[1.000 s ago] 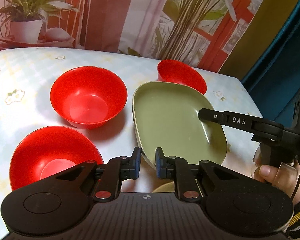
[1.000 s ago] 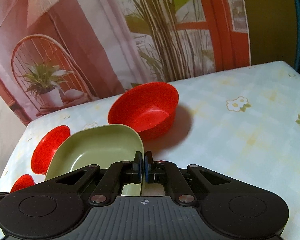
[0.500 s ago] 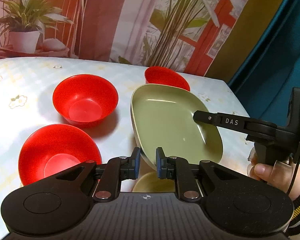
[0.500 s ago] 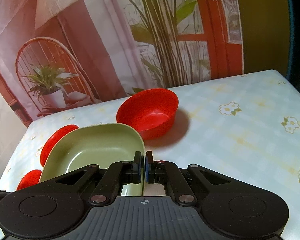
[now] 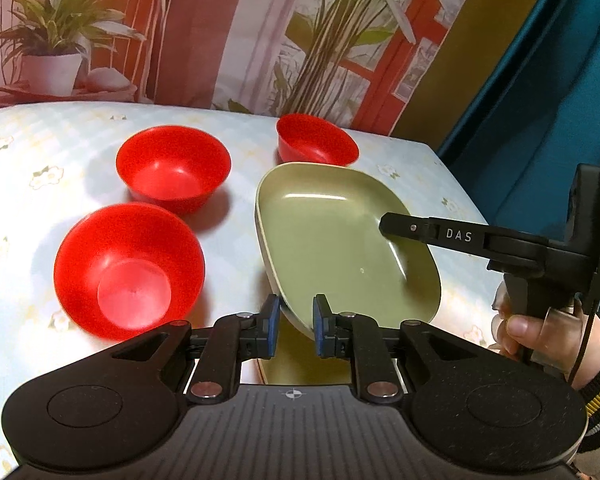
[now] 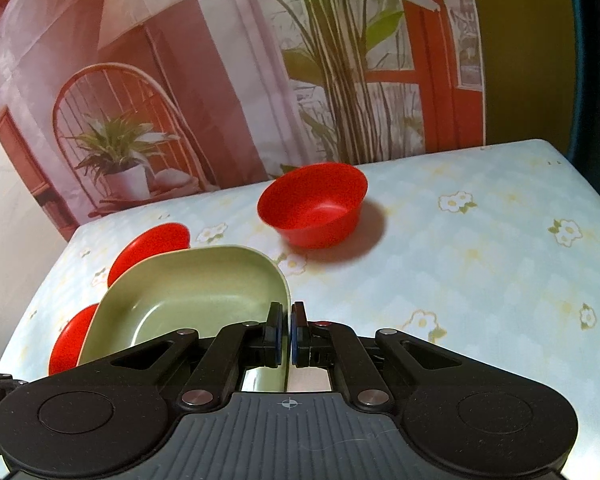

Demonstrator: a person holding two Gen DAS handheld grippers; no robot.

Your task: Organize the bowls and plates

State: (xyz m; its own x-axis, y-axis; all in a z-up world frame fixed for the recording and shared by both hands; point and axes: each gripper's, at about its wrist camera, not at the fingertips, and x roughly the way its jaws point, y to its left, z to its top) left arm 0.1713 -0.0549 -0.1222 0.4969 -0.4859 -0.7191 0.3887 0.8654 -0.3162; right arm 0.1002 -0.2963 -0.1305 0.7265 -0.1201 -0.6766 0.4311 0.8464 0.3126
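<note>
Lifting: our right hand-held gripper (image 6: 287, 334), clamped on the green plate (image 5: 340, 240), has raised it; left hand-held gripper (image 5: 294, 330) open; stacking next.

Surroundings beyond my work.
My floral tablecloth (image 6: 480, 248) lies before a printed backdrop (image 5: 228, 32) and teal curtain (image 5: 540, 92).

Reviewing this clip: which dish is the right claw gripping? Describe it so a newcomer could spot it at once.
On the floral tablecloth, look just ahead of the right claw, which pinches the rim of the green plate. It is tilted, lifted off the cloth. Unlike the round red bowls around it, it is olive green, shallow and rounded-rectangular.
</note>
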